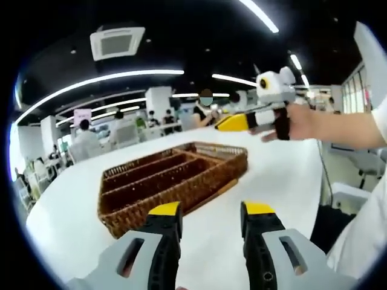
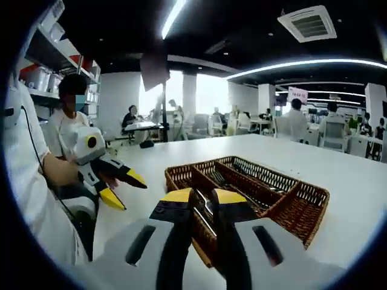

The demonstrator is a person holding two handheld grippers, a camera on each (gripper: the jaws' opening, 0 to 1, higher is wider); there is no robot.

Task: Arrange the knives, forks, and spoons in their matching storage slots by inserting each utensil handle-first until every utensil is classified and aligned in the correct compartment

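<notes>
A brown wicker cutlery tray [image 1: 130,212] [image 2: 309,205] with several long compartments lies on the white table. In the right gripper view, metal utensils [image 2: 233,180] glint inside its middle compartments. My left gripper [image 1: 211,210] hovers at the tray's near corner, jaws wide apart and empty. It shows again as the left gripper [image 2: 124,188] to the left of the tray, held by a hand, yellow tips spread. My right gripper [image 2: 202,196] sits over the tray's near end, jaws almost together with nothing seen between them. A hand holds the right gripper [image 1: 233,122] above the table beyond the tray.
The white table [image 1: 272,175] stretches around the tray, and its edge falls away on the right of the left gripper view. The person's white sleeve [image 2: 30,199] fills the left of the right gripper view. Other people sit at desks far behind.
</notes>
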